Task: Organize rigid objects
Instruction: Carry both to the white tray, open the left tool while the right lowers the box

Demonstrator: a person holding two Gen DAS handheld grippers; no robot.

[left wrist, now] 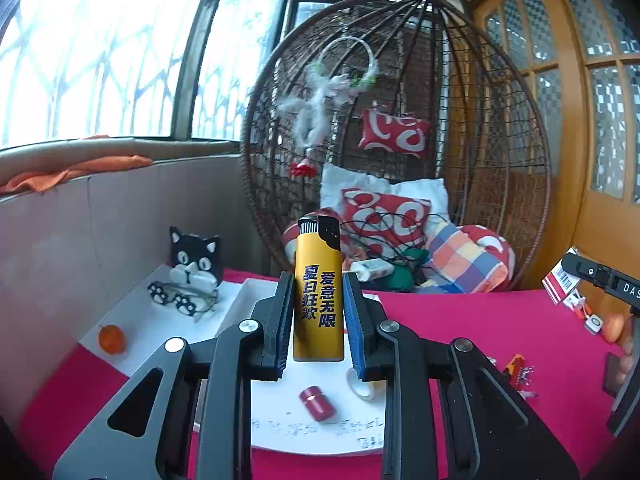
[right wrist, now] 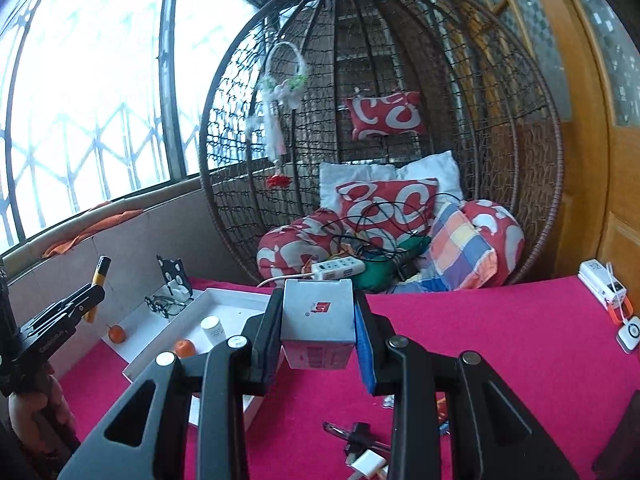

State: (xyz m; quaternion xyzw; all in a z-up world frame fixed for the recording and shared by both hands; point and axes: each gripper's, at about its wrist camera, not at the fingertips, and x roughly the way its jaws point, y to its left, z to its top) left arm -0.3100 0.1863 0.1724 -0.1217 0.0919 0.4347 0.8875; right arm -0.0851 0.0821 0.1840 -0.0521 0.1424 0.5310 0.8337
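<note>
The yellow lighter [left wrist: 319, 292] carries dark-blue characters 夏日狂欢 and 爱意无限. Right of it, the black gripper body [left wrist: 608, 280] shows "DAS"

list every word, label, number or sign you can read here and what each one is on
"夏日狂欢" and "爱意无限": on the yellow lighter.
"DAS", cut off at the picture's edge: on the other hand-held gripper's black body.
Red logo, perhaps "S1", seen upside down: on the small grey box.
Barcode: on the red and white packet; digits too small.
Handwriting: on the white sheet; too blurred.
Label: on the small white bottle; unreadable.
</note>
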